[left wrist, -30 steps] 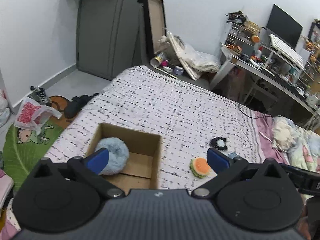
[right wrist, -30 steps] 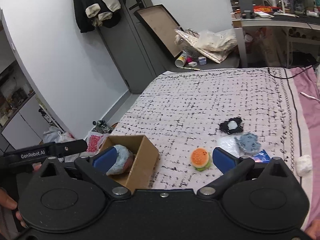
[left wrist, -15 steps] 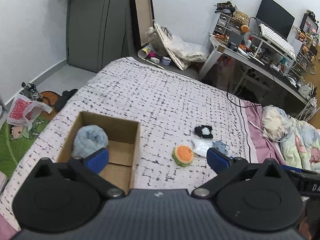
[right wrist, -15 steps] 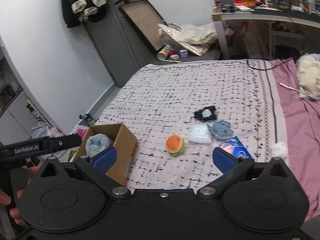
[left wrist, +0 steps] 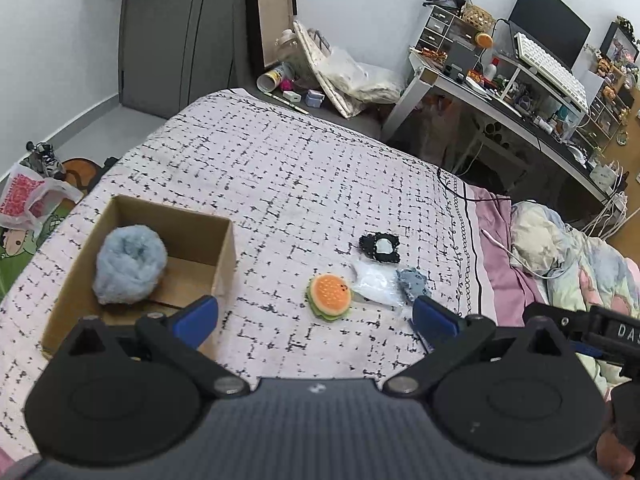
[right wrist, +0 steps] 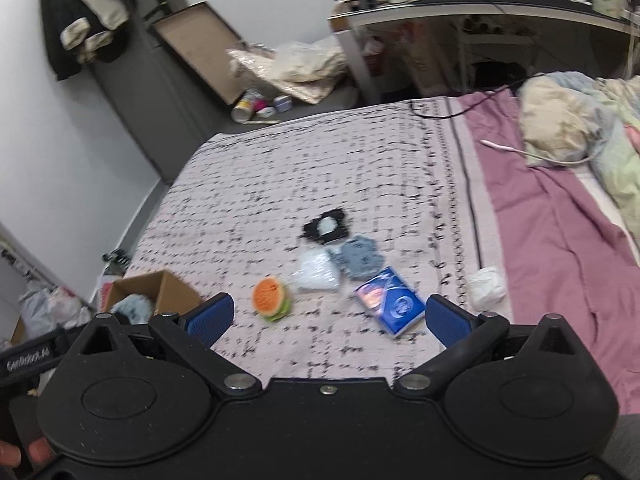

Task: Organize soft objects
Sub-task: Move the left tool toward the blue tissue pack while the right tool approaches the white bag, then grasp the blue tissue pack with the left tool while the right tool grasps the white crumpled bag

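In the left wrist view, the left gripper (left wrist: 315,318) hangs above the patterned bedspread (left wrist: 280,168) with its blue pads spread wide and nothing between them. One cardboard box (left wrist: 218,258) lies ahead of its left finger, and it holds a single fluffy blue ball (left wrist: 130,265) resting against the box's left wall. Four soft things lie loose on the cover ahead of the gap and toward the right finger: one burger plush (left wrist: 329,297), one clear plastic pouch (left wrist: 376,283) just beside it, one grey-blue knitted piece (left wrist: 414,284) touching the pouch, and one black crocheted piece (left wrist: 379,247) farther off.

In the right wrist view, which is slightly blurred, the right gripper (right wrist: 326,318) is likewise wide open and empty. Ahead between its fingers lie the same four, plus one blue packet (right wrist: 390,302) nearest the right finger. One white wad (right wrist: 486,282) sits beyond that finger. The box shows past the left finger, with the ball inside.
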A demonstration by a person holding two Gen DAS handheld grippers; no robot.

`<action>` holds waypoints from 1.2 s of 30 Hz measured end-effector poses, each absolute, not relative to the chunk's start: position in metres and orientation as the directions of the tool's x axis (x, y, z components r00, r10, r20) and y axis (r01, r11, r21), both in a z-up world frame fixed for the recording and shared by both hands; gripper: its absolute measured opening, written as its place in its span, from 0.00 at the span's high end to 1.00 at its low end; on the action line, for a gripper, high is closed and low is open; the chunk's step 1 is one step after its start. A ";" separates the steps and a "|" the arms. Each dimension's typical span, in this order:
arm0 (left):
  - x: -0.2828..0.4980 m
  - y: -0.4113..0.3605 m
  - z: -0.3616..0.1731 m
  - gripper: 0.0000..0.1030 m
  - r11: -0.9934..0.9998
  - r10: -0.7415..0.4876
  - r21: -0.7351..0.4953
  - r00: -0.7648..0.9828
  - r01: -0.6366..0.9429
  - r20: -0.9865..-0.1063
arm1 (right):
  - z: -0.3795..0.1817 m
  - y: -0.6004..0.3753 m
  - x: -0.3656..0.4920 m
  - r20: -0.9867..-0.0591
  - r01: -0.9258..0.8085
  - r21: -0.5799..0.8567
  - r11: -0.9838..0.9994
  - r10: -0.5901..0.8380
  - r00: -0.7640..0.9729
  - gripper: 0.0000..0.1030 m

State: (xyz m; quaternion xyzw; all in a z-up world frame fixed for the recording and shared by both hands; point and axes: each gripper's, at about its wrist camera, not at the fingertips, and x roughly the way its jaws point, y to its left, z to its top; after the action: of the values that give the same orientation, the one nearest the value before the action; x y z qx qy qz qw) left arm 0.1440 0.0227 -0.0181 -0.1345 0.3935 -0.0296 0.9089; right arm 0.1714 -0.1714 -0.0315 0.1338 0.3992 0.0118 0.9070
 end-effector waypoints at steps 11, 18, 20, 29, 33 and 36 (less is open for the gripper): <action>0.172 -0.018 -0.027 0.02 0.956 -0.203 -0.293 0.660 -0.026 -0.723 | -0.036 -0.209 0.198 -0.726 0.195 0.287 0.938 0.081 0.682 0.00; 0.192 -0.042 -0.038 0.03 0.952 -0.212 -0.305 0.650 -0.032 -0.730 | -0.040 -0.234 0.216 -0.725 0.256 0.312 0.915 0.056 0.687 0.00; 0.196 -0.050 -0.041 0.03 0.952 -0.217 -0.305 0.643 -0.028 -0.735 | -0.044 -0.240 0.219 -0.721 0.262 0.325 0.909 0.058 0.691 0.00; 0.218 -0.085 -0.063 0.09 0.948 -0.248 -0.319 0.608 -0.009 -0.754 | -0.077 -0.266 0.226 -0.747 0.325 0.349 0.879 0.052 0.662 0.00; 0.229 -0.100 -0.077 0.15 0.944 -0.260 -0.330 0.584 -0.015 -0.769 | -0.091 -0.281 0.229 -0.766 0.380 0.370 0.848 0.047 0.641 0.00; 0.237 -0.112 -0.086 0.18 0.942 -0.268 -0.336 0.568 -0.016 -0.778 | -0.101 -0.294 0.231 -0.775 0.422 0.398 0.814 0.052 0.630 0.01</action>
State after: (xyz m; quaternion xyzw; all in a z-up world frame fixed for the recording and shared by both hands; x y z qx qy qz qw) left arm 0.2369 -0.1116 -0.0858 -0.1549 0.4590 -0.0722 0.8719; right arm 0.2312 -0.2943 -0.1008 0.2850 0.4164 -0.1079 0.8566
